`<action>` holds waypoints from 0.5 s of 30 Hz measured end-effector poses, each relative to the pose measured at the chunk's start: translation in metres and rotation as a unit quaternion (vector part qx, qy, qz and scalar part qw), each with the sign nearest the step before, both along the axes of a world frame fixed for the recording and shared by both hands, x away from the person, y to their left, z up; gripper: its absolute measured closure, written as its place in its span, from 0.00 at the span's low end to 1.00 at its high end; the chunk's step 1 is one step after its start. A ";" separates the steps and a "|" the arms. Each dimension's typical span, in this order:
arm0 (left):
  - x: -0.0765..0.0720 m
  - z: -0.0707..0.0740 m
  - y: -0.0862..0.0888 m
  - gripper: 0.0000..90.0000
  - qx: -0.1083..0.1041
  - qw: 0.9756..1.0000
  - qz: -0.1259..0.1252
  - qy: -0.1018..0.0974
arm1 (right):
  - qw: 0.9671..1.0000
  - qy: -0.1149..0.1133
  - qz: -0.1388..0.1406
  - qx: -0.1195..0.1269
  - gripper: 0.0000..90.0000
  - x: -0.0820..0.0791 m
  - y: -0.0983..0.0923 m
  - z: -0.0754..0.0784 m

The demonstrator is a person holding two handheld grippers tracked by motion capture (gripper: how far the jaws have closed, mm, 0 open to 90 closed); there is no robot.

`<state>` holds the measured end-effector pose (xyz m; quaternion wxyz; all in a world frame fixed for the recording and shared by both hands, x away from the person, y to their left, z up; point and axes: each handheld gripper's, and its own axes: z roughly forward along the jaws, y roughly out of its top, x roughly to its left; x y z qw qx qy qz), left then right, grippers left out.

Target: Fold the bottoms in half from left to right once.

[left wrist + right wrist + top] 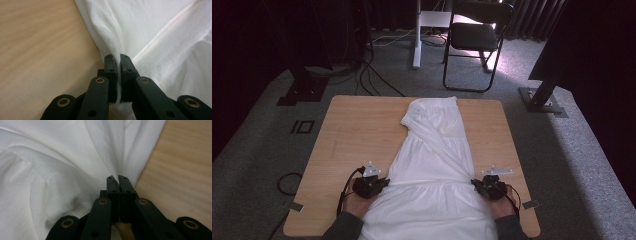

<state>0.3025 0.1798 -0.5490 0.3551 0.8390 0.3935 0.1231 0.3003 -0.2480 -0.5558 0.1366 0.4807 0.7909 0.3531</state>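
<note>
Left tool and right tool low, jaws pinched tight, tips facing inward.

The high view is dim, its corners nearly black; daylight falls from the far end onto the carpet. The white cloth looks bright and slightly washed out. Close views are soft, with faint wood grain.

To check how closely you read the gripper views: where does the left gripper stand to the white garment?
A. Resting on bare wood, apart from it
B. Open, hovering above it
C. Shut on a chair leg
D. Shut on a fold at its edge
D: in the left gripper view the left gripper has its jaws closed with a pinch of the white garment running between them, beside the table.
</note>
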 end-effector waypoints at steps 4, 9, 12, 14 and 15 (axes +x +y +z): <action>0.002 0.009 0.005 0.79 -0.015 1.000 0.008 -0.015 | 1.000 0.000 0.009 -0.010 0.78 0.000 0.001 0.003; 0.018 0.025 0.004 0.71 -0.030 0.998 0.020 -0.043 | 0.998 -0.049 0.028 -0.009 0.46 0.025 0.017 0.030; 0.028 0.021 -0.003 0.70 -0.033 0.999 0.007 -0.041 | 0.996 -0.070 0.050 -0.021 0.42 0.045 0.037 0.043; 0.029 0.013 -0.009 0.68 -0.034 0.999 -0.003 -0.031 | 0.996 -0.066 0.056 -0.033 0.37 0.064 0.052 0.044; 0.028 0.010 -0.011 0.68 -0.032 0.999 -0.007 -0.030 | 0.995 -0.066 0.059 -0.044 0.35 0.075 0.062 0.043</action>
